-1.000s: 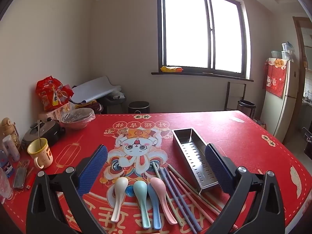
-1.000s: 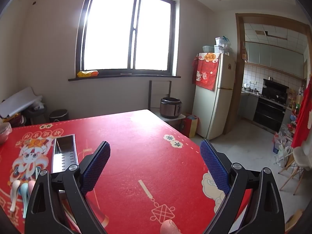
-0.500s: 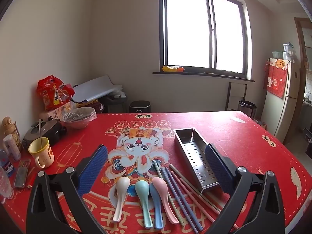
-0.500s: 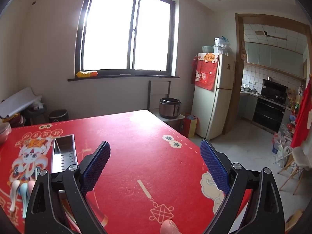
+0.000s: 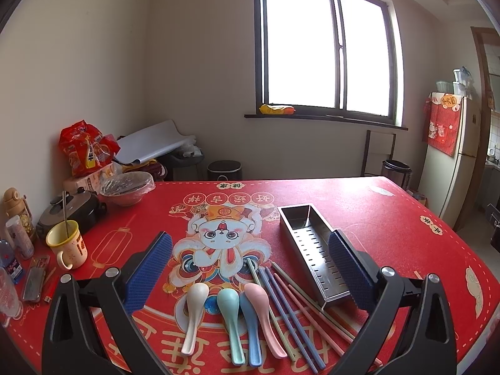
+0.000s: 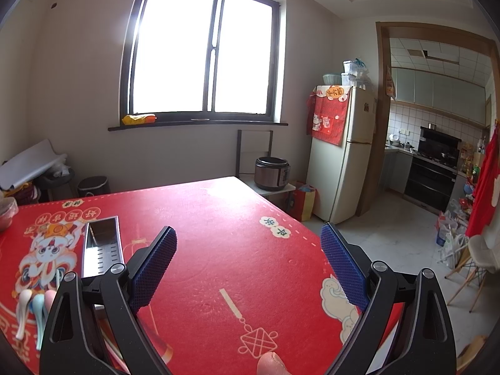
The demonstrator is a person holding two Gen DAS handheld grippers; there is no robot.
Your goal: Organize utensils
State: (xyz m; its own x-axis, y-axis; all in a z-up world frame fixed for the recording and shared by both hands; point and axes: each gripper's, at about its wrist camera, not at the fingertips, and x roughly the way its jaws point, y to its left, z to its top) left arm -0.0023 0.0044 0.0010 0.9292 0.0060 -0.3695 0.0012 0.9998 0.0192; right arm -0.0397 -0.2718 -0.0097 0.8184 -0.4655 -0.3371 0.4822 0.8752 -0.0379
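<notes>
Several pastel soup spoons lie side by side on the red tablecloth: white [image 5: 194, 314], green [image 5: 230, 318], blue [image 5: 252, 334] and pink [image 5: 264, 315]. Several long chopsticks [image 5: 287, 306] lie fanned to their right. A perforated steel utensil tray [image 5: 311, 243] sits right of them, empty. My left gripper [image 5: 250, 265] is open above the spoons, holding nothing. My right gripper [image 6: 248, 265] is open and empty over bare cloth to the right of the tray [image 6: 101, 248]. The spoons [image 6: 31, 309] show at the left edge of the right wrist view.
At the table's left stand a yellow mug [image 5: 67, 248] with a spoon, a dark pot [image 5: 73, 215], a covered bowl [image 5: 126, 187], bottles [image 5: 15, 218] and snack bags [image 5: 86, 148]. The table's right edge [image 6: 312, 234] drops to the floor; a fridge [image 6: 342, 153] stands beyond.
My left gripper has drawn back and up a little, so the spoons and chopsticks sit higher in its view. The right gripper has barely moved.
</notes>
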